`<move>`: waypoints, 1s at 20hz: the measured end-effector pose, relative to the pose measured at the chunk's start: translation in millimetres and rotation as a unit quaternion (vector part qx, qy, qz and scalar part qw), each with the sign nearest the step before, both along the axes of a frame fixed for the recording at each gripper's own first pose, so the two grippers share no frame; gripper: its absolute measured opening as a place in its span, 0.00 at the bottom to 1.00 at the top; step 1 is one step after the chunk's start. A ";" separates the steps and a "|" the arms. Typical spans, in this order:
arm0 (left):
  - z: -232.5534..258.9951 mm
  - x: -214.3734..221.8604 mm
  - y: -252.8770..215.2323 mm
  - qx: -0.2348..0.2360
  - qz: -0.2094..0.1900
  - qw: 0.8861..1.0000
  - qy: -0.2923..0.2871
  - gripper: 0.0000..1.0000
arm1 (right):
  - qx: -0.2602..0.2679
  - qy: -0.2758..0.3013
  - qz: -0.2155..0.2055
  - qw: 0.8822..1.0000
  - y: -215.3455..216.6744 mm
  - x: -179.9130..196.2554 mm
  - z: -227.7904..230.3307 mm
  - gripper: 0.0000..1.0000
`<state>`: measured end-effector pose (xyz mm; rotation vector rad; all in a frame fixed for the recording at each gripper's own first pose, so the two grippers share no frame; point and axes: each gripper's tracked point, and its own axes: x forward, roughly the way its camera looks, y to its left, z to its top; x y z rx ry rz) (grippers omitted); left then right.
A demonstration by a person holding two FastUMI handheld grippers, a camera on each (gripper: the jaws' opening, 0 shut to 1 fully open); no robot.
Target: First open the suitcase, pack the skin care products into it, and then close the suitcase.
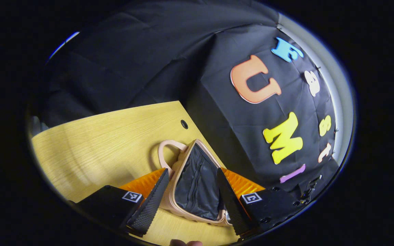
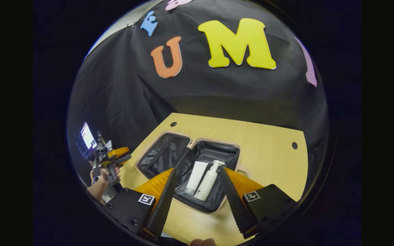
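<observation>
1. One suitcase (image 2: pixel 186 160) lies open flat on the wooden table (image 2: pixel 265 143), its two dark-lined halves side by side with the hinge between them.
2. Two skin care products rest in the half nearer the right gripper: one white tube (image 2: pixel 196 177) and one white pump bottle (image 2: pixel 209 181), lying just beside each other, the bottle's pump end pointing toward the far edge.
3. The other half of the case looks bare of products from here.
4. From the left gripper view, the suitcase (image 1: pixel 197 181) appears edge-on, one pale carry handle (image 1: pixel 166 152) looping out at its far end and a zipped lining panel facing the camera.
5. The left gripper (image 1: pixel 192 198) has its fingers spread wide, one on either side of the case's near end; I cannot tell whether they touch it, and they clasp nothing.
6. The right gripper (image 2: pixel 198 200) hangs above the near rim of the filled half, fingers wide apart, holding nothing, the two products in the gap between them but farther off.
7. In the right gripper view, a hand (image 2: pixel 98 186) grips the other gripper off the table's left edge.
</observation>
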<state>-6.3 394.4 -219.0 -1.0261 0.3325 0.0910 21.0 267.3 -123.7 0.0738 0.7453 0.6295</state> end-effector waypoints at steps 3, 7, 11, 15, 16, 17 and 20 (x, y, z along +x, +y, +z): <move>-31.8 19.2 15.7 -0.049 0.000 0.999 0.012 0.90 | 0.015 -0.010 -0.003 1.000 -18.9 -0.6 17.1 0.76; -55.6 37.3 17.0 -0.129 -0.003 0.992 0.005 0.89 | 0.064 0.015 -0.030 0.997 -23.0 2.6 32.1 0.76; -64.2 53.4 22.2 -0.144 0.007 0.990 0.000 0.87 | 0.107 0.040 -0.035 0.993 -13.5 -0.2 44.1 0.76; -61.0 75.8 14.8 -0.170 -0.007 0.985 -0.010 0.86 | 0.135 0.046 -0.037 0.989 -3.9 -1.6 54.1 0.76; -56.7 85.9 10.0 -0.185 -0.013 0.982 -0.022 0.96 | 0.130 0.038 -0.036 0.990 -5.9 -2.5 57.3 0.76; -58.2 91.0 9.3 -0.187 -0.013 0.982 -0.022 0.94 | 0.124 0.029 -0.035 0.991 -9.6 -4.1 61.6 0.76; -65.6 97.5 7.7 -0.197 -0.015 0.980 -0.007 0.64 | 0.117 0.005 -0.035 0.992 -18.1 -5.2 73.0 0.76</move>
